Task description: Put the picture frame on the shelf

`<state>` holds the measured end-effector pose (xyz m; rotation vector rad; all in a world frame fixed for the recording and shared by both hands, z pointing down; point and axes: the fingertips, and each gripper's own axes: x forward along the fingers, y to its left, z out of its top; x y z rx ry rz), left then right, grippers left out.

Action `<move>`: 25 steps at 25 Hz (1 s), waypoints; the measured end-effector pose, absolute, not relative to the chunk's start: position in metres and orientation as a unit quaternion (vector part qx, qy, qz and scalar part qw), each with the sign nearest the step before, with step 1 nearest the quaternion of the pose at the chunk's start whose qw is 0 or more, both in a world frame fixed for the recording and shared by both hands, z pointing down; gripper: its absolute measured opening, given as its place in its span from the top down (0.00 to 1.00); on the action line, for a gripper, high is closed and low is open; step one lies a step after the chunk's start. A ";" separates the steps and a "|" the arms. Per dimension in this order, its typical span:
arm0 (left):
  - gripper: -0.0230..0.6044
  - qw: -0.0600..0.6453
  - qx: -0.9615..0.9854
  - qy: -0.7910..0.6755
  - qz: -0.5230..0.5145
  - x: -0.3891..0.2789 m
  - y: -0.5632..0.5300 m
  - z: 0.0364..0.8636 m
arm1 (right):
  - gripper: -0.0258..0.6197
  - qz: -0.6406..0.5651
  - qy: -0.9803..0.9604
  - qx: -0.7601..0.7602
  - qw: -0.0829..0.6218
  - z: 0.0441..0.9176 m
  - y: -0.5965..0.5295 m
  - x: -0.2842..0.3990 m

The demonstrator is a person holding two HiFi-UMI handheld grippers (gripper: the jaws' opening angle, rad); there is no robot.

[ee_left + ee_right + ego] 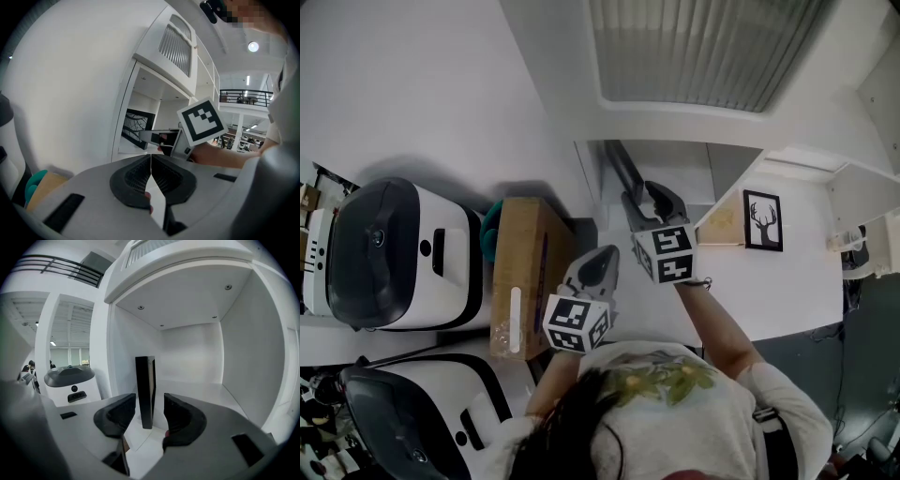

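Observation:
A black picture frame (146,391) stands upright and edge-on on the white floor of the shelf compartment (201,394). My right gripper (149,408) is open, with one jaw on either side of the frame's near edge and neither pad pressing on it. From the head view the frame is a thin dark strip (623,173) just ahead of the right gripper (645,199). The left gripper view shows the frame's dark face (137,127) in the compartment. My left gripper (151,161) is shut on nothing and hangs back, lower left of the right one (602,262).
A second framed deer picture (762,221) stands on a white surface to the right. A cardboard box (520,277) and two white and black machines (394,253) sit on the left. A louvred panel (703,52) tops the shelf unit.

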<state>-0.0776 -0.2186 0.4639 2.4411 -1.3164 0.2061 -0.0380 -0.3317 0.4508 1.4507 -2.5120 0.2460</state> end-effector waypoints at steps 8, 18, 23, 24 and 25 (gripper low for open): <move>0.91 0.178 0.863 -0.466 0.072 -0.079 -0.213 0.463 | 0.68 0.103 -0.874 0.462 0.109 0.454 -0.289 -0.029; 0.91 0.175 0.866 -0.463 0.074 -0.076 -0.202 0.463 | 0.91 0.128 -0.898 0.415 0.068 0.463 -0.237 -0.024; 0.91 0.177 0.866 -0.460 0.077 -0.076 -0.196 0.466 | 0.91 0.135 -0.900 0.407 0.076 0.470 -0.216 -0.017; 0.91 0.178 0.867 -0.459 0.078 -0.075 -0.195 0.467 | 0.91 0.133 -0.901 0.405 0.078 0.470 -0.213 -0.015; 0.91 0.178 0.867 -0.458 0.079 -0.074 -0.195 0.468 | 0.91 0.132 -0.902 0.403 0.080 0.470 -0.209 -0.014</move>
